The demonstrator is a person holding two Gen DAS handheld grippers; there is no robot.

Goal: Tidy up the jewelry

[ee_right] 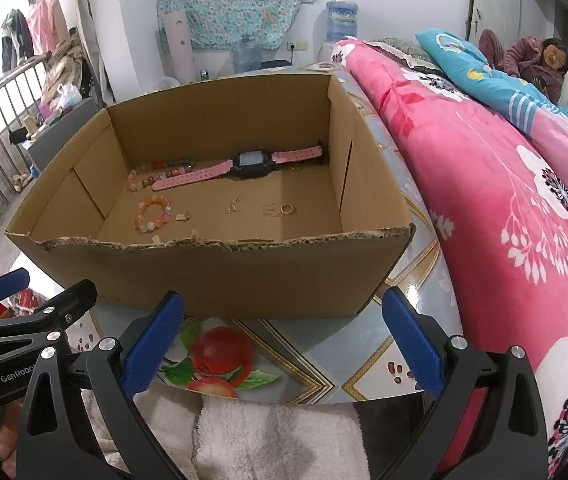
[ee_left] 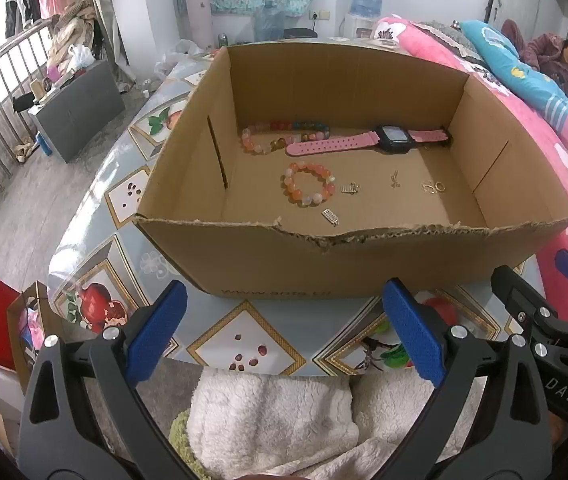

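Observation:
An open cardboard box (ee_left: 267, 268) (ee_right: 211, 276) stands on the table. Inside lie a pink-strapped watch (ee_left: 392, 139) (ee_right: 249, 165), a long multicolour bead string (ee_left: 267, 136) (ee_right: 155, 172), an orange bead bracelet (ee_left: 308, 184) (ee_right: 153, 213), gold rings (ee_left: 434, 187) (ee_right: 287, 209) and small gold charms (ee_left: 351, 189) (ee_right: 232, 205). My left gripper (ee_left: 288, 332) is open and empty, in front of the box's near wall. My right gripper (ee_right: 284, 340) is open and empty, also in front of the box, to the right of the left one.
The table (ee_left: 251, 340) has a fruit-patterned cover. A bed with a pink floral blanket (ee_right: 504, 200) runs along the right. A white fluffy cloth (ee_left: 275, 420) lies below the table's near edge. A person (ee_right: 540, 60) sits at the far right.

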